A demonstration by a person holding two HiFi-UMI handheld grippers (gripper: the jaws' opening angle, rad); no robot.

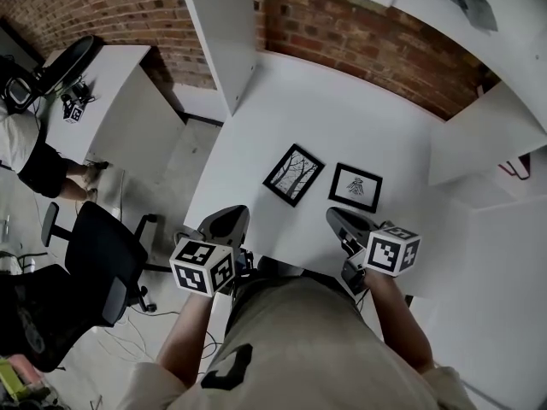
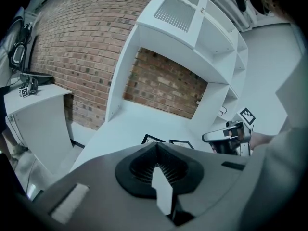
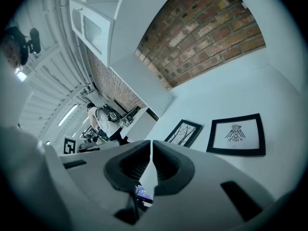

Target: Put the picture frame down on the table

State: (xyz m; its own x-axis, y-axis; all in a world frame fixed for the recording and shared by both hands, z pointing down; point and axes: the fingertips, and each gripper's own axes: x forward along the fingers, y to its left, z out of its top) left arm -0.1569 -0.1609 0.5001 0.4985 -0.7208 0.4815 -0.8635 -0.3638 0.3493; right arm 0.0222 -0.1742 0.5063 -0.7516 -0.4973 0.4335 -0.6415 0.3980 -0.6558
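Observation:
Two black picture frames lie flat on the white table (image 1: 342,118): one with a tree drawing (image 1: 293,174) and, to its right, one with a bird drawing (image 1: 355,187). My left gripper (image 1: 224,222) hovers at the table's near edge, short of the tree frame, shut and empty. My right gripper (image 1: 338,219) hangs just short of the bird frame, also shut with nothing in it. In the right gripper view the bird frame (image 3: 237,134) and tree frame (image 3: 183,132) lie beyond the closed jaws (image 3: 152,146). The left gripper view shows its jaws (image 2: 155,146) closed, with both frames' far edges (image 2: 153,139) peeking above them.
A white shelf unit (image 1: 224,32) stands against the brick wall behind the table, and a white panel (image 1: 483,139) closes the right side. To the left are a black office chair (image 1: 98,267), a second white desk (image 1: 111,84) and a seated person (image 1: 21,148).

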